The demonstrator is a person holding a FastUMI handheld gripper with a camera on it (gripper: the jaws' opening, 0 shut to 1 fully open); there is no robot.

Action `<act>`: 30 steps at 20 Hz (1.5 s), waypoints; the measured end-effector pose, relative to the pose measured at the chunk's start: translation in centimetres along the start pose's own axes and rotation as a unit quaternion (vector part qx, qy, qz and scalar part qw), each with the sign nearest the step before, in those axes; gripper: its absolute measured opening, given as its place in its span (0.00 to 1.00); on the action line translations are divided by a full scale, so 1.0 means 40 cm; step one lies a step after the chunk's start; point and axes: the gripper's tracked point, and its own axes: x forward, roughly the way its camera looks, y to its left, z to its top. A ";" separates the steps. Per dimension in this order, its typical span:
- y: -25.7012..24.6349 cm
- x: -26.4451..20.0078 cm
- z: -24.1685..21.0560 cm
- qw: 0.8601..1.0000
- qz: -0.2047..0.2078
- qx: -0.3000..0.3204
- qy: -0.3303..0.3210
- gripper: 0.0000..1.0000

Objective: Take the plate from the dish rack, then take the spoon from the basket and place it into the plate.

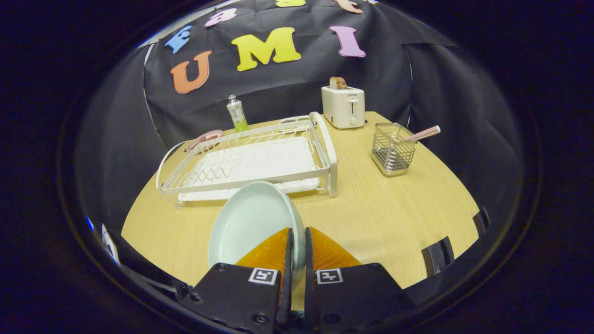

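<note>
1. Counter (380, 218): a pale wood-grain counter carries everything, with black cloth hanging behind it.

2. Rack: a white wire dish rack (250, 162) with a white drip tray stands across the middle of the counter. Its slots look empty. Something pink lies just past its far left corner; what it is cannot be told.

3. Plate: a round, pale mint-green plate (250, 222), likely glazed ceramic, stands on edge just ahead of the fingers, out of the rack and in front of its near rail. Its hollow face turns left. It probably handles as stiff, smooth and fairly heavy for its size. It looks breakable, so it should be set down gently. The rim is the only sensible place to hold it.

4. Fingers (297, 250): the two orange ribbed fingers are nearly pressed together, pinching the plate's right rim between them. A glazed rim could slip or swing in so narrow a pinch.

5. Toaster: a cream toaster (343, 107) with a slice of bread stands at the back.

6. Basket: a small square metal wire basket (392, 150) stands right of the rack, well apart from the plate.

7. Spoon: a spoon's pink-and-white patterned handle (423, 133) leans out of the basket to the right. It looks light, thin and rigid, and the exposed handle is the place to grip it.

8. Tube: a small white-and-green tube (237, 113) stands behind the rack.
</note>
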 end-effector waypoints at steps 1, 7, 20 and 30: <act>-0.010 0.011 -0.005 1.000 0.005 0.009 0.007 0.17; -0.042 0.060 -0.024 0.999 0.027 0.033 0.025 0.18; -0.185 0.004 0.162 0.979 0.003 -0.047 -0.200 0.80; -0.454 0.021 0.250 0.963 -0.088 -0.026 -0.255 1.00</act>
